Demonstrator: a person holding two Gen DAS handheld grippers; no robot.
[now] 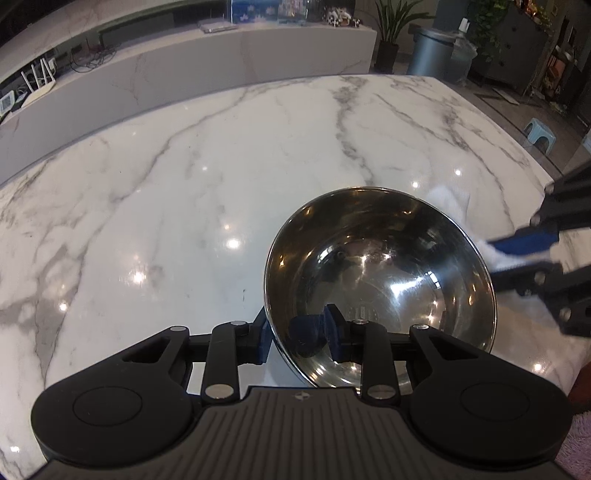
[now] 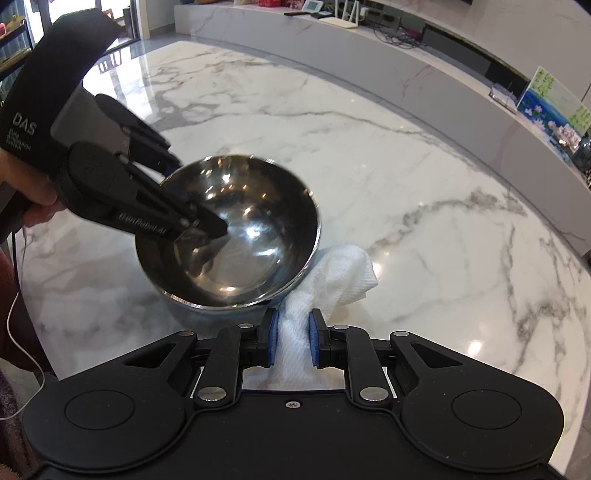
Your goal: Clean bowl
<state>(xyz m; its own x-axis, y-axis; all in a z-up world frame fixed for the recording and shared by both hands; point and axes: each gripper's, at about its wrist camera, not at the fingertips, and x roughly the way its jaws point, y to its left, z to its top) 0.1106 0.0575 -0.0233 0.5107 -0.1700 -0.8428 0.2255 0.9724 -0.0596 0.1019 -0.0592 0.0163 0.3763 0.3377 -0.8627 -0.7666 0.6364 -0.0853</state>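
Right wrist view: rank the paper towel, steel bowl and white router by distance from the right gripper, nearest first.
1. Paper towel, clamped in the right gripper.
2. Steel bowl, just beyond, left.
3. White router, far ledge, top.

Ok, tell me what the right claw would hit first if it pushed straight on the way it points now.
Most likely the bowl. The right claw is shut on a paper towel whose free end lies ahead, against the bowl's near side. The towel would bunch against the steel wall first, though depth is hard to judge.
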